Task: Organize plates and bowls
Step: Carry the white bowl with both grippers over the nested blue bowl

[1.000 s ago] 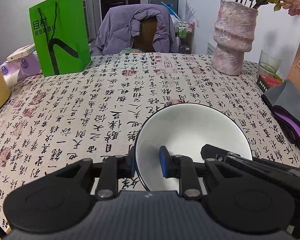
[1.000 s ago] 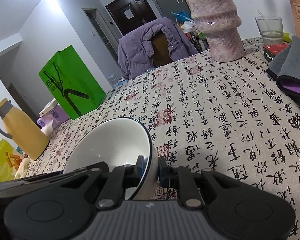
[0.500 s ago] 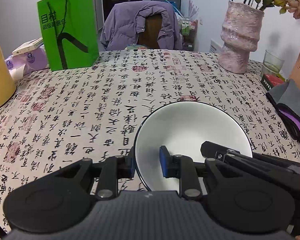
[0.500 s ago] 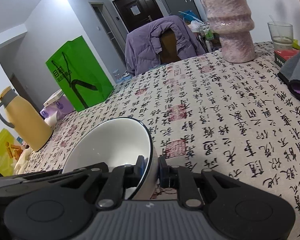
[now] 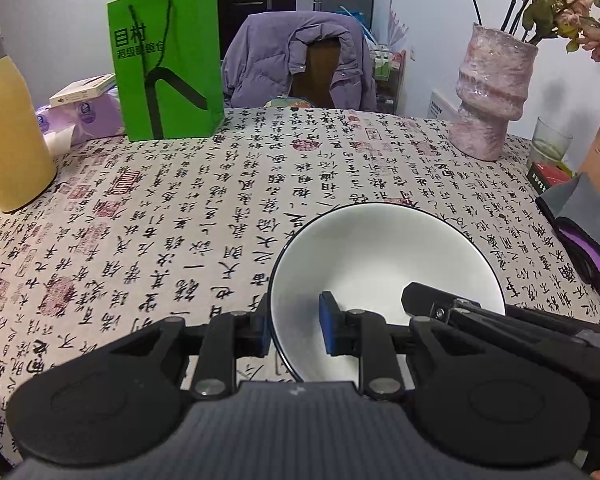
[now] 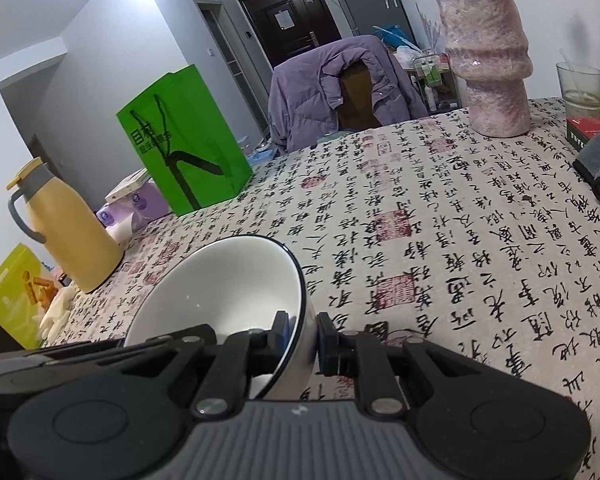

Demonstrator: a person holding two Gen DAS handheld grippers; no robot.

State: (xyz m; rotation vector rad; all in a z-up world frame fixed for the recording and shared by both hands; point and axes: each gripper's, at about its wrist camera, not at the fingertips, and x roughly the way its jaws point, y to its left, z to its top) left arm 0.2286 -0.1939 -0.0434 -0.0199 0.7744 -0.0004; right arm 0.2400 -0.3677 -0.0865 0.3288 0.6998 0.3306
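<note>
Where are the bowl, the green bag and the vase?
bowl (image 5: 384,256), left wrist view, inner white wall.
green bag (image 5: 166,60), left wrist view, front face.
vase (image 6: 490,68), right wrist view, middle of body.

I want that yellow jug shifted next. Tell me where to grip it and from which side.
Take the yellow jug by its grey handle, coming from its left side in the right wrist view. The body looks too wide and smooth for a tool; the handle loop stands clear of it.

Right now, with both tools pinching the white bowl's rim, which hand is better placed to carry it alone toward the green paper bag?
Left, probably. The left tool grips the white black-rimmed ceramic bowl on the side nearer the green paper bag. The right tool holds the opposite rim, toward the pink vase.
</note>
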